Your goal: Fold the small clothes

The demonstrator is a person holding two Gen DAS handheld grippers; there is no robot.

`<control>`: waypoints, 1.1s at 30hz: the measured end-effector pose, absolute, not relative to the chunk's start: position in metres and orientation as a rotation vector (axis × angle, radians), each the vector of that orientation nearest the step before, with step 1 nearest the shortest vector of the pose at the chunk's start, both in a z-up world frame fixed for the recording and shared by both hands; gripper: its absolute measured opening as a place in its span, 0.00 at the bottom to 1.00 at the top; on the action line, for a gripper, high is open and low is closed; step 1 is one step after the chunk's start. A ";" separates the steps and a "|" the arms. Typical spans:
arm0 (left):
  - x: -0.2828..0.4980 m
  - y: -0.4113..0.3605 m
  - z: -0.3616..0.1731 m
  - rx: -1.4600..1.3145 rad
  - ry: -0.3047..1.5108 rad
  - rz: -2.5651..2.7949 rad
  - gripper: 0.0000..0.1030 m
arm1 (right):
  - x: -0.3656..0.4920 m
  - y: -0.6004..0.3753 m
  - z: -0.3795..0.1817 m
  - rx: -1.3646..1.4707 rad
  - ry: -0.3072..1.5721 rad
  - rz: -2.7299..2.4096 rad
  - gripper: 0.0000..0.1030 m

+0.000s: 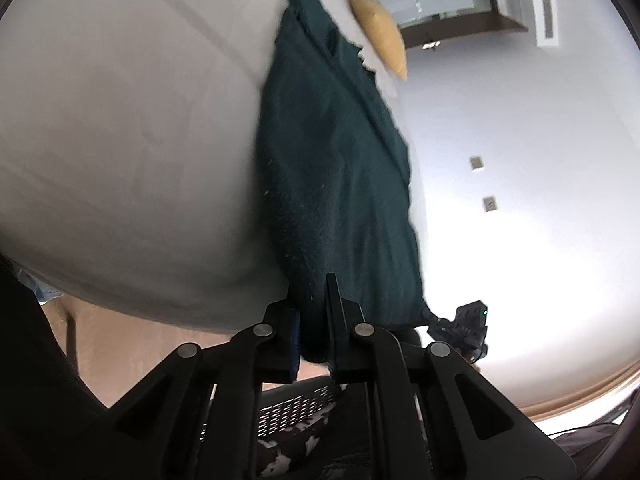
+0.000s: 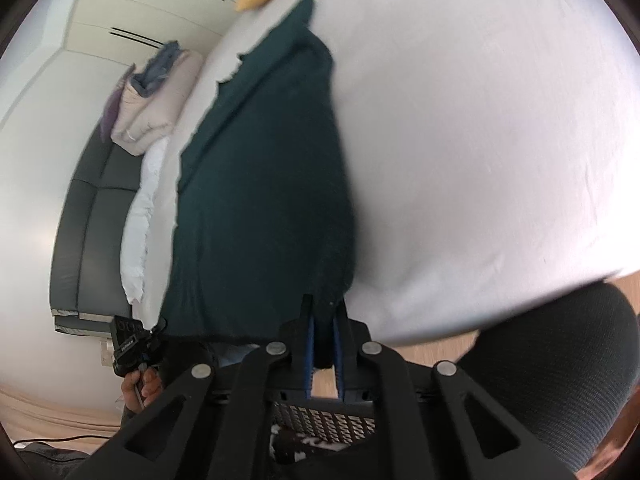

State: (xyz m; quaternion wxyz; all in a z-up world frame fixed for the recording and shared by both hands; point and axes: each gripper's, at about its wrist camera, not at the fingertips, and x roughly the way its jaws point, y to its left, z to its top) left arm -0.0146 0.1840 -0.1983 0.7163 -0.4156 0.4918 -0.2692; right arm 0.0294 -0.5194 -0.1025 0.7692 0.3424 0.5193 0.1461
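A dark green garment (image 1: 340, 168) is held stretched above a white bed (image 1: 120, 140); both views are tilted. My left gripper (image 1: 314, 304) is shut on its near corner. In the right wrist view the same garment (image 2: 264, 168) hangs out from my right gripper (image 2: 324, 312), which is shut on its other near corner. The far end of the garment reaches toward the bed surface (image 2: 480, 140). Each gripper shows in the other's view, the right one at the garment's edge (image 1: 464, 328) and the left one (image 2: 130, 346).
A yellow pillow (image 1: 380, 28) lies at the far end of the bed. Folded bedding and clothes (image 2: 152, 96) sit on a dark sofa (image 2: 92, 216). A perforated basket (image 2: 324, 420) with patterned cloth is below the grippers. A dark chair back (image 2: 560, 380) is at right.
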 end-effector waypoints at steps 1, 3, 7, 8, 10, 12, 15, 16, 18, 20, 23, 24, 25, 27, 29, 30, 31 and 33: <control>-0.014 0.186 -0.194 -0.931 1.071 -0.599 0.08 | 0.030 -0.518 -0.098 0.744 1.110 0.323 0.09; -0.011 0.189 -0.185 -0.937 1.042 -0.607 0.08 | 0.033 -0.516 -0.088 0.750 1.075 0.348 0.09; -0.001 0.190 -0.165 -0.948 0.995 -0.635 0.08 | 0.042 -0.511 -0.070 0.778 1.005 0.402 0.09; 0.002 0.190 -0.160 -0.952 0.984 -0.641 0.08 | 0.045 -0.510 -0.066 0.783 0.993 0.409 0.09; 0.009 0.192 -0.152 -0.963 0.961 -0.655 0.08 | 0.054 -0.508 -0.059 0.797 0.966 0.428 0.09; 0.017 0.196 -0.145 -0.980 0.939 -0.669 0.08 | 0.064 -0.508 -0.051 0.818 0.933 0.438 0.09; 0.035 0.203 -0.132 -0.998 0.897 -0.674 0.07 | 0.087 -0.508 -0.040 0.834 0.887 0.430 0.09; 0.041 0.204 -0.128 -0.999 0.886 -0.674 0.06 | 0.092 -0.509 -0.037 0.836 0.877 0.428 0.09; 0.057 0.206 -0.118 -0.987 0.866 -0.667 0.04 | 0.110 -0.509 -0.030 0.839 0.853 0.421 0.09; 0.073 0.210 -0.109 -0.981 0.848 -0.659 0.04 | 0.130 -0.509 -0.023 0.833 0.839 0.419 0.09; 0.106 0.217 -0.098 -0.990 0.822 -0.640 0.04 | 0.162 -0.510 -0.017 0.828 0.826 0.408 0.09; 0.118 0.219 -0.094 -0.998 0.808 -0.629 0.01 | 0.173 -0.510 -0.015 0.826 0.820 0.403 0.09; 0.132 0.222 -0.091 -1.012 0.794 -0.621 0.01 | 0.184 -0.510 -0.013 0.822 0.815 0.397 0.08; 0.156 0.227 -0.085 -1.026 0.771 -0.597 0.01 | 0.207 -0.512 -0.011 0.819 0.808 0.383 0.08; 0.184 0.230 -0.079 -1.027 0.761 -0.586 0.01 | 0.231 -0.512 -0.012 0.822 0.808 0.369 0.08; 0.199 0.231 -0.076 -1.015 0.759 -0.572 0.01 | 0.240 -0.512 -0.013 0.819 0.807 0.364 0.08; 0.212 0.230 -0.073 -1.002 0.758 -0.561 0.01 | 0.250 -0.511 -0.014 0.814 0.806 0.359 0.08; 0.230 0.231 -0.072 -1.004 0.759 -0.542 0.01 | 0.267 -0.506 -0.019 0.807 0.821 0.351 0.08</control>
